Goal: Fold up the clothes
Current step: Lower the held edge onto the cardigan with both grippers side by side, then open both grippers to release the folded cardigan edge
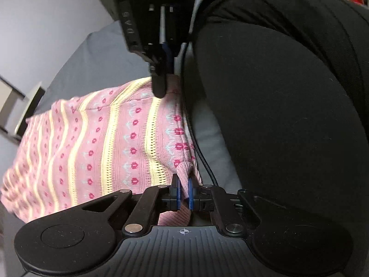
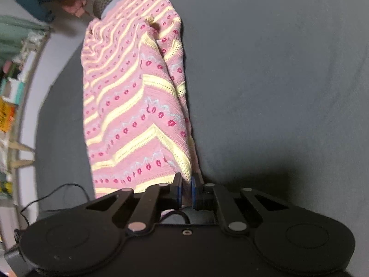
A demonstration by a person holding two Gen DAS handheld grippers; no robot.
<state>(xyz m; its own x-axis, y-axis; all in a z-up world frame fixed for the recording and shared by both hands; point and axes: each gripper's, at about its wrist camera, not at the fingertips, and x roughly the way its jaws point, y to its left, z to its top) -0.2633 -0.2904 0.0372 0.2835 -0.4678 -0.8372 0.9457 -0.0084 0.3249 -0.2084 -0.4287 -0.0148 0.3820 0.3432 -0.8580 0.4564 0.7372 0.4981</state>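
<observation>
A pink knit garment (image 1: 96,143) with yellow stripes and red dots is held up over a grey bed sheet (image 1: 92,64). My left gripper (image 1: 183,184) is shut on a ribbed pink edge of it. In the left wrist view my right gripper (image 1: 161,87) points down from above and pinches the garment's far top edge. In the right wrist view the garment (image 2: 133,106) hangs away from my right gripper (image 2: 186,182), which is shut on its edge. Its far end reaches toward a hand (image 2: 75,5).
A person in black clothing (image 1: 288,115) fills the right of the left wrist view, with a black cable (image 1: 200,157) running beside the garment. Grey sheet (image 2: 276,80) spreads to the right in the right wrist view. Cluttered shelves (image 2: 11,92) stand at the left.
</observation>
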